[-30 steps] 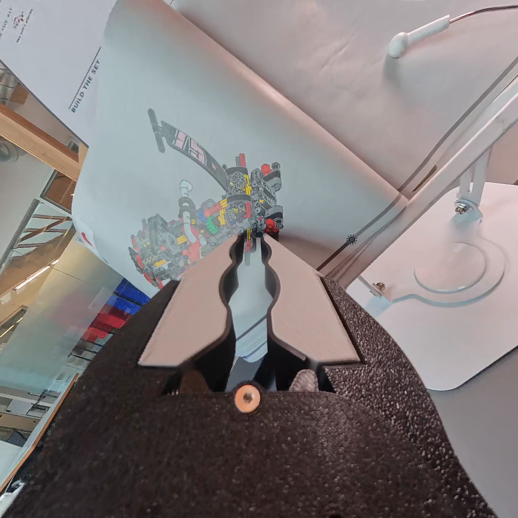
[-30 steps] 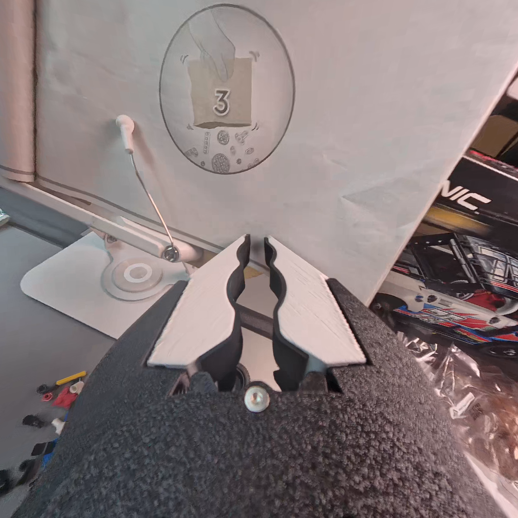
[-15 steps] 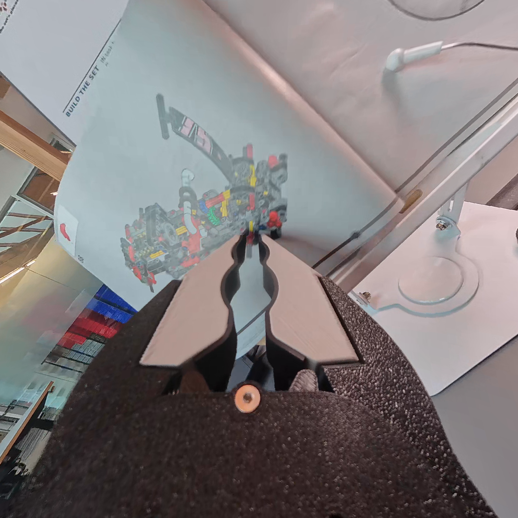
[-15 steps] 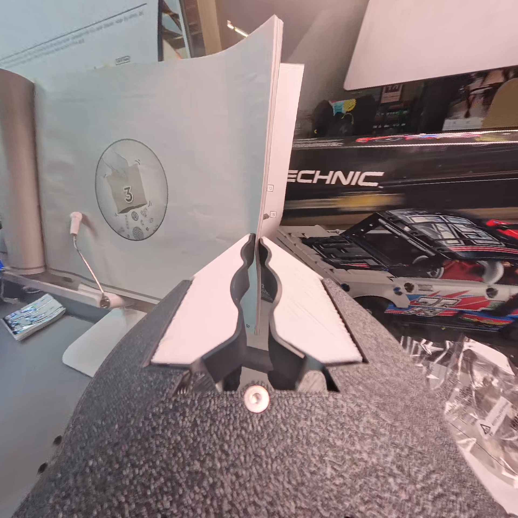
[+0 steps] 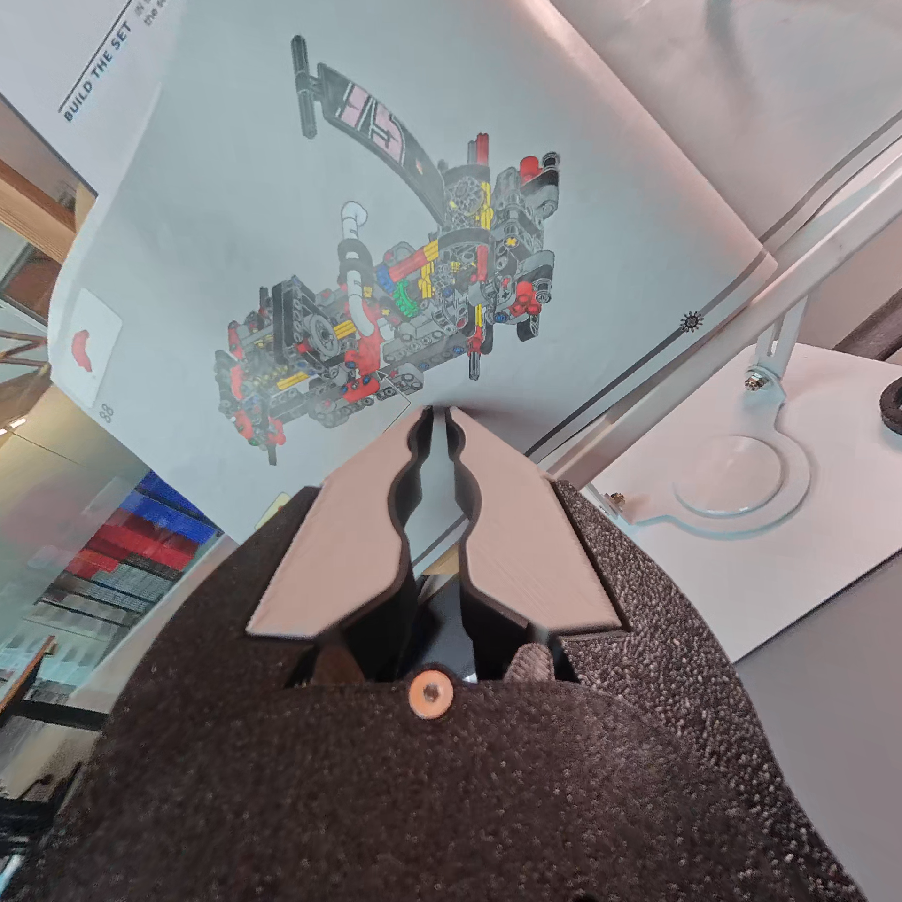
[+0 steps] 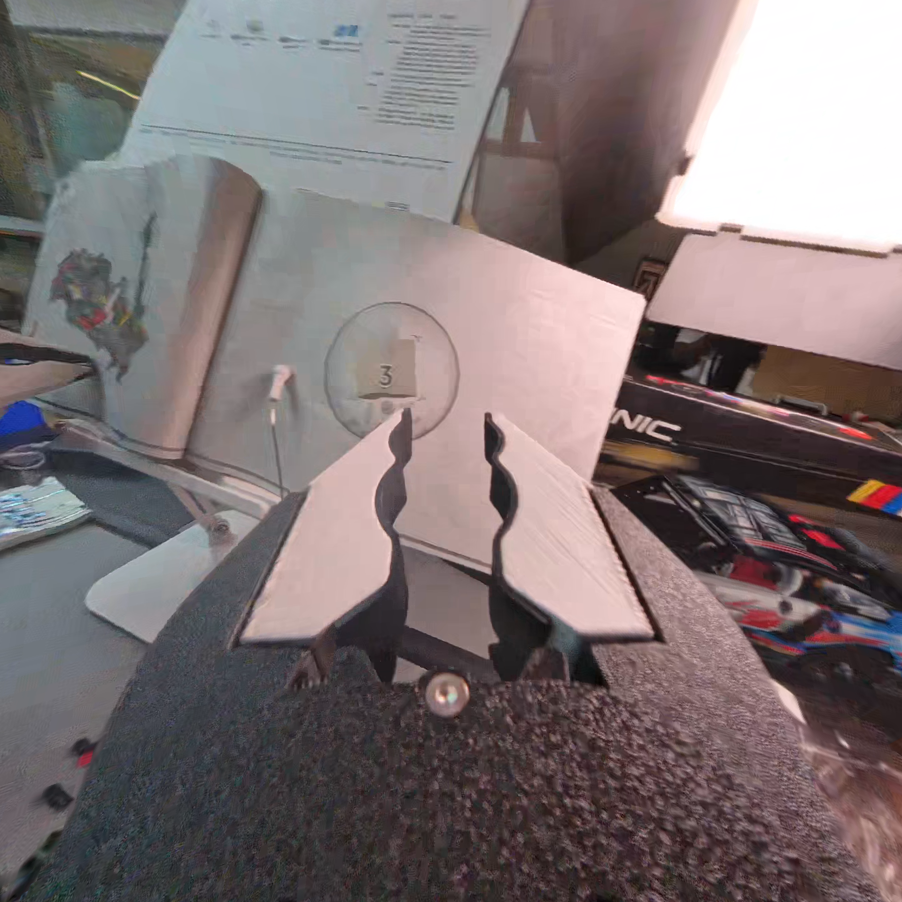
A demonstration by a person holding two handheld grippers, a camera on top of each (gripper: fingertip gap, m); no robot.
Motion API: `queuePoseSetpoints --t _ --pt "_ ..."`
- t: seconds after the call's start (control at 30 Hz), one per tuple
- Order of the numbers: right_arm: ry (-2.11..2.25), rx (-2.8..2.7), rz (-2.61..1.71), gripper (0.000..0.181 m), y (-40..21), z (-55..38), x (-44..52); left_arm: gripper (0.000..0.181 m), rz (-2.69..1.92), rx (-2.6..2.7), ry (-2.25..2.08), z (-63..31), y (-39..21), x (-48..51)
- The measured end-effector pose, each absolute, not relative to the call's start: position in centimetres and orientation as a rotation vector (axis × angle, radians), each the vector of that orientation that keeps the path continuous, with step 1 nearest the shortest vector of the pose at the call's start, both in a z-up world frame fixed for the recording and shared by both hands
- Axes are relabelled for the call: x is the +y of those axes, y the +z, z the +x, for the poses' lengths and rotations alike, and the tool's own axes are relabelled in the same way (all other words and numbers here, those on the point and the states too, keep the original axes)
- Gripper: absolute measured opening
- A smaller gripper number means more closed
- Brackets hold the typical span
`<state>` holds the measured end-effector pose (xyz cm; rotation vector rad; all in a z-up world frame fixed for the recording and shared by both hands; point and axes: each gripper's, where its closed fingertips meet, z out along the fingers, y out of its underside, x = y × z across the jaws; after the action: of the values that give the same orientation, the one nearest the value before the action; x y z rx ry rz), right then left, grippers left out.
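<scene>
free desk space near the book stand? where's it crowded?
Bare grey desk left of the stand's white base plate, bordered by a shiny packet behind and small loose parts in front. Crowded right: toy car box and crinkled plastic bag. The base plate itself is mostly bare.

Open instruction booklet [image 5: 302,205] propped on white stand [image 5: 761,551], left page curled

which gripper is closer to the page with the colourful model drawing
Left. The left gripper is shut on the lower edge of the model drawing page. The right gripper is open, off to the side in front of the facing page.
</scene>
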<state>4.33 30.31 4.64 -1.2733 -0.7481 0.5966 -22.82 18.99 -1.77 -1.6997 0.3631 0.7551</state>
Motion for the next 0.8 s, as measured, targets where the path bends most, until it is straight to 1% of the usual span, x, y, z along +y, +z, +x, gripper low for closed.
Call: queuePoseSetpoints --t 0.03,0.1,0.2,0.27,0.3,0.33,0.4,0.5,0.67,0.73,0.8 --pt "0.647 -0.867 -1.222 0.017 4.4 1.7 27.7 0.004 -1.711 0.338 0.72 -22.9 -1.9 18.9" --pt "0.688 -1.115 -1.141 0.01 2.8 -3.7 22.8 0.005 -1.722 0.291 0.656 -23.1 -2.0 18.8" --pt "0.553 -1.293 -1.141 0.001 -0.1 -10.4 20.5 0.005 -1.721 0.25 0.63 -23.3 -2.3 18.6" --pt "0.493 -1.303 -1.184 0.005 -1.1 -13.6 21.0 0.006 -1.727 0.204 0.574 -23.2 -2.5 18.3" --pt "0.476 -1.292 -1.199 0.002 -1.3 -14.5 21.3 0.009 -1.731 0.173 0.527 -23.0 -2.6 18.0" --pt "0.464 -1.285 -1.208 0.0 -1.4 -15.2 21.5 0.01 -1.734 0.137 0.467 -22.8 -2.9 17.6" --pt "0.433 -1.282 -1.23 0.0 -1.6 -15.7 21.7 0.018 -1.712 0.043 0.274 -21.7 -3.4 16.3" --pt "0.395 -1.307 -1.218 0.0 -2.2 -15.9 21.3 0.025 -1.616 -0.172 -0.127 -19.8 -4.2 14.2" --pt "0.351 -1.332 -1.209 0.0 -3.1 -16.1 21.1 0.048 -1.442 -0.65 -0.742 -20.4 -7.4 13.3" --pt "0.359 -1.33 -1.219 0.0 -3.1 -16.1 21.0 0.061 -1.355 -0.796 -0.971 -20.8 -8.4 13.6" --pt "0.386 -1.326 -1.241 0.0 -3.1 -16.1 21.0 0.064 -1.228 -0.877 -1.094 -21.7 -8.4 13.8"
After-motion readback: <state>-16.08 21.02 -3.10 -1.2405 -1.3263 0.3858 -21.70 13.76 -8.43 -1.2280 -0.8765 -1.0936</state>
